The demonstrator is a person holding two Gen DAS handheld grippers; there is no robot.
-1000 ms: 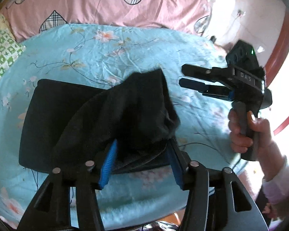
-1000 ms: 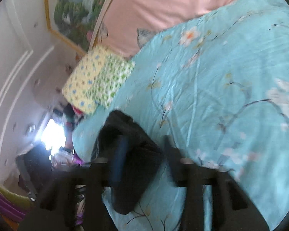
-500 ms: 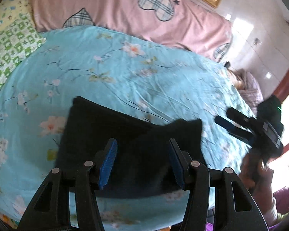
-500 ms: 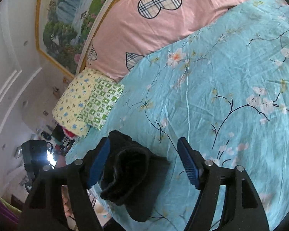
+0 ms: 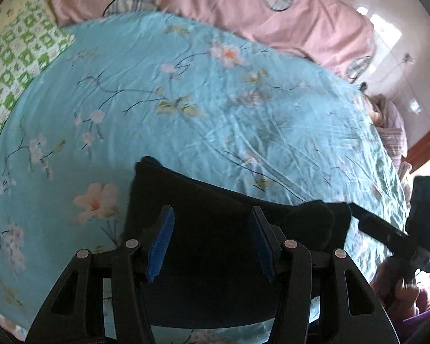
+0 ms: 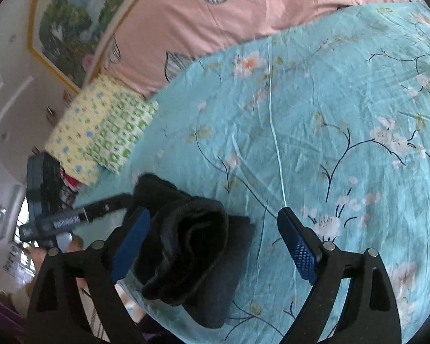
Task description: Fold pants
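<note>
The black pants lie folded into a compact bundle on the blue floral bed sheet, near the bed's front edge. My left gripper is open and empty, hovering just above the bundle. In the right wrist view the pants show as a thick folded stack with the layered edge facing me. My right gripper is open and empty, with the stack below its left finger. The right gripper also shows at the right edge of the left wrist view, and the left gripper shows at the left of the right wrist view.
A pink pillow with plaid hearts lies along the head of the bed. A yellow and green checked pillow lies at the far left corner. The bed's front edge runs just below the pants. A framed painting hangs on the wall.
My left gripper has let go of the pants flap, which now lies flat on the bundle, and has drawn back. My right gripper has moved in close to the stack's right end.
</note>
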